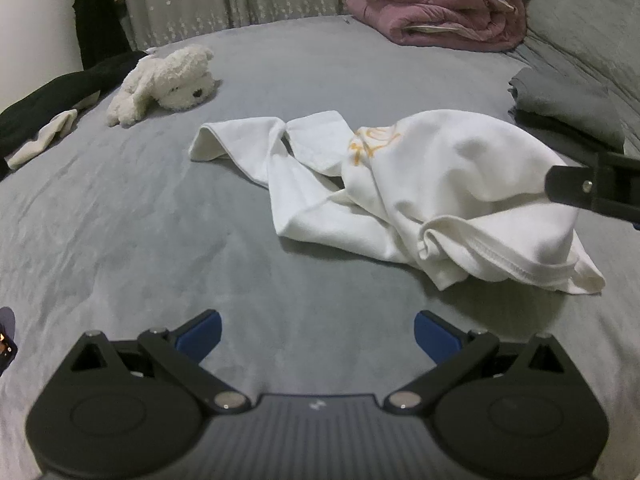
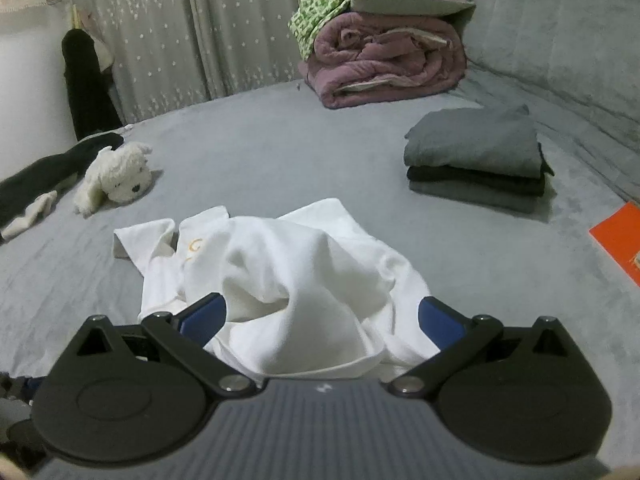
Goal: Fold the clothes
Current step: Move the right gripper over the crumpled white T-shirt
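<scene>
Both jaws spread wide, left gripper [image 1: 318,334] over bare bedsheet [image 1: 120,220], right gripper [image 2: 322,320] above crumpled white shirt [image 2: 304,280], grasping nothing

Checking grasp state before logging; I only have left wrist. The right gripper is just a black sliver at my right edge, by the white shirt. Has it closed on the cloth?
Observer: No. The right wrist view shows the right gripper open, its blue fingers apart, with a hump of the white shirt between them, unclamped.
Operator: The folded stack behind the shirt is cut off for me. One garment?
Observer: Three folded pieces: grey on top, black in the middle, grey below.
Operator: Anything else on that side?
Observer: A flat orange item lies at the right edge of the bed, apart from the shirt.
</scene>
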`<state>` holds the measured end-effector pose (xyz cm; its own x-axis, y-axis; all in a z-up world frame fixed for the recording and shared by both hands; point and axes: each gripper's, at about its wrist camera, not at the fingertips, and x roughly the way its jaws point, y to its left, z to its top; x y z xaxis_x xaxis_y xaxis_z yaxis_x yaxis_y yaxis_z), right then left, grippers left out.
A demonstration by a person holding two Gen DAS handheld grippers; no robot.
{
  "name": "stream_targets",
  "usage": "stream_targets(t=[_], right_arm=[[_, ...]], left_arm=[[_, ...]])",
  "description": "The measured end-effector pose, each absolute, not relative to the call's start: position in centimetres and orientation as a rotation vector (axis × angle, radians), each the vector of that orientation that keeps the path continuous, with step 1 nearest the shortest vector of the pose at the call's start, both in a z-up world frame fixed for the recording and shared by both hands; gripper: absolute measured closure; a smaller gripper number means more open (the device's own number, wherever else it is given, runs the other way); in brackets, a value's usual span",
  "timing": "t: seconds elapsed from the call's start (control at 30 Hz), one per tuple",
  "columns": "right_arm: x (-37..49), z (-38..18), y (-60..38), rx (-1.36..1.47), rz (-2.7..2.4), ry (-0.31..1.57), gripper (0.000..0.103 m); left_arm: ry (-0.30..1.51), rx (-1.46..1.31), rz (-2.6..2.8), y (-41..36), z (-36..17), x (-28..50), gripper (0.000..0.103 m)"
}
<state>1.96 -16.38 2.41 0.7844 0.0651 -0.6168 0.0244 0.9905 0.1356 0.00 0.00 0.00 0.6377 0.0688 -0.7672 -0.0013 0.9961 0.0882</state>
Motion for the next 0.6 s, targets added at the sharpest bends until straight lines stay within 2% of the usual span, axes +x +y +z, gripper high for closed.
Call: stream_targets(t=[0.6], right_arm=[[1.7, 0.0, -15.5, 0.144, 0.021, 0.655, 0.0]], left_arm=[[0.885, 0.024, 0.046, 1.1, 0.4, 0.7, 0.0]])
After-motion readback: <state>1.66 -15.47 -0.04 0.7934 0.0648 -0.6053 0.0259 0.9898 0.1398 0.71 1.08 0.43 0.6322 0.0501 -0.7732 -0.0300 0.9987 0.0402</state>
